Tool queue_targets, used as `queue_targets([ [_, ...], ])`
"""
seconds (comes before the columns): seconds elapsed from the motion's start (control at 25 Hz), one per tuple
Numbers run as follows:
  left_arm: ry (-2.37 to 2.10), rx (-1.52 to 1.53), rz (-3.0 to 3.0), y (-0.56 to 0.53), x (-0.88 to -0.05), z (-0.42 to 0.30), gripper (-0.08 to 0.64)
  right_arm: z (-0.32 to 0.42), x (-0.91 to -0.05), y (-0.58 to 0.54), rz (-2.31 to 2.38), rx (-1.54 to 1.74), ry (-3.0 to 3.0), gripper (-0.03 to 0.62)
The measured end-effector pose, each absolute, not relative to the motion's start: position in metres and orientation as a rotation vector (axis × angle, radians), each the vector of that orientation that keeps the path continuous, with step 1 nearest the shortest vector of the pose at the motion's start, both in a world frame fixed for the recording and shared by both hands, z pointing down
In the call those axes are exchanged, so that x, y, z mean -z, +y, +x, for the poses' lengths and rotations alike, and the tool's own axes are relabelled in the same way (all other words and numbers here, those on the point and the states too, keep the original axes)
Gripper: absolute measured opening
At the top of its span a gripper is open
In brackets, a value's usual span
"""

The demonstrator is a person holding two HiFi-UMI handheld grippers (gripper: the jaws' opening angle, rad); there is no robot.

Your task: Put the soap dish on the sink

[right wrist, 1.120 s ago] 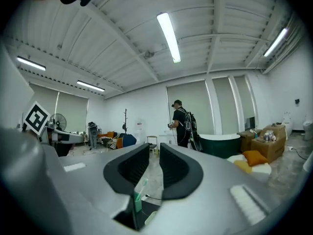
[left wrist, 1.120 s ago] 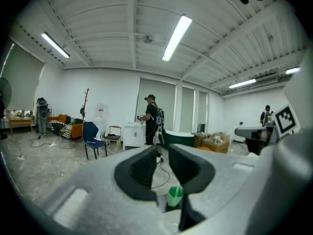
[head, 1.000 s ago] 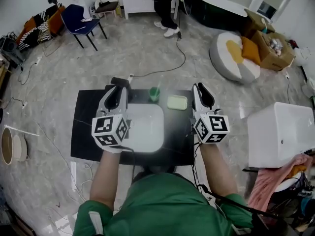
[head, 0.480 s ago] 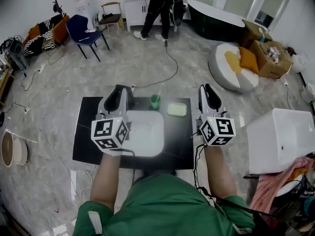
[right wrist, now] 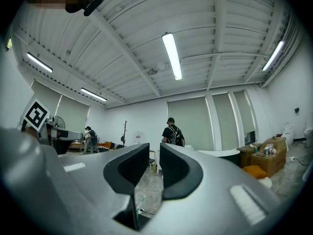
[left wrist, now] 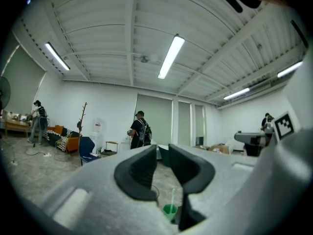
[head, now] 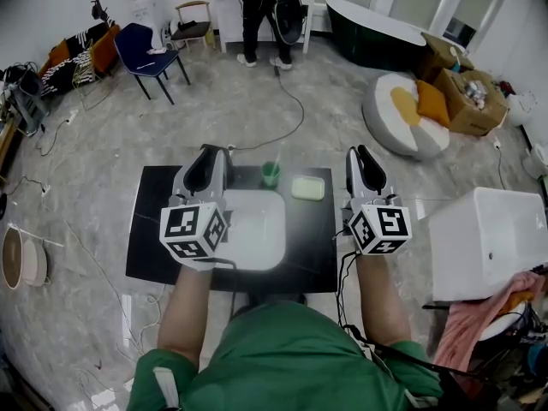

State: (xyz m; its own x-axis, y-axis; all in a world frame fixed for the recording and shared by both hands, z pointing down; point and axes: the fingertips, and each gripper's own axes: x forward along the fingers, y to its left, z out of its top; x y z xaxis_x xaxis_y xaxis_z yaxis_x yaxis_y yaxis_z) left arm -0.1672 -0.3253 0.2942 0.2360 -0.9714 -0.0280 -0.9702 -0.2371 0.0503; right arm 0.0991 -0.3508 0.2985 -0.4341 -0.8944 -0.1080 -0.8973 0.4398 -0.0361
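**Marble floor, black counter, two idle claws over the basin**

Left gripper [left wrist: 162, 148] first: its jaws are drawn almost together, with only a thin slit between them and nothing in it. The right gripper [right wrist: 154, 148] tells the same story. It is pressed close, empty, and aimed level out across the room instead of down at the work.

In the head view both claws float at mid-frame, one on each side of the white sink [head: 255, 228] set into the black countertop [head: 150, 229]. And there's the soap dish [head: 308, 187], pale green, lying flat on the counter just right of the basin's far corner, centre frame, clear of both claws. A green cup [head: 270, 175] with a brush in it stands just to the dish's left.

The dish looks small, light and rigid, with a smooth, glossy finish that may slip. The safest hold is probably a pinch across its two long edges, low on the rim. Those jaws would have to spread first.

Compared with a second ago, the right gripper has drifted toward the right of the frame, so the pair stand wider apart. The dish hasn't budged on the counter. The person [head: 264, 7] at the top of the frame has walked left and is now at the cabinet.
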Motion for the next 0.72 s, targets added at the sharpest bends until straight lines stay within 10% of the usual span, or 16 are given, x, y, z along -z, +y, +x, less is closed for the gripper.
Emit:
queue_targets([
  [0.72,-1.919,0.057,2.421,-0.337,-0.314,-0.175,0.074,0.09,-0.308,-0.361,-1.599,-0.017,2.585,0.066],
])
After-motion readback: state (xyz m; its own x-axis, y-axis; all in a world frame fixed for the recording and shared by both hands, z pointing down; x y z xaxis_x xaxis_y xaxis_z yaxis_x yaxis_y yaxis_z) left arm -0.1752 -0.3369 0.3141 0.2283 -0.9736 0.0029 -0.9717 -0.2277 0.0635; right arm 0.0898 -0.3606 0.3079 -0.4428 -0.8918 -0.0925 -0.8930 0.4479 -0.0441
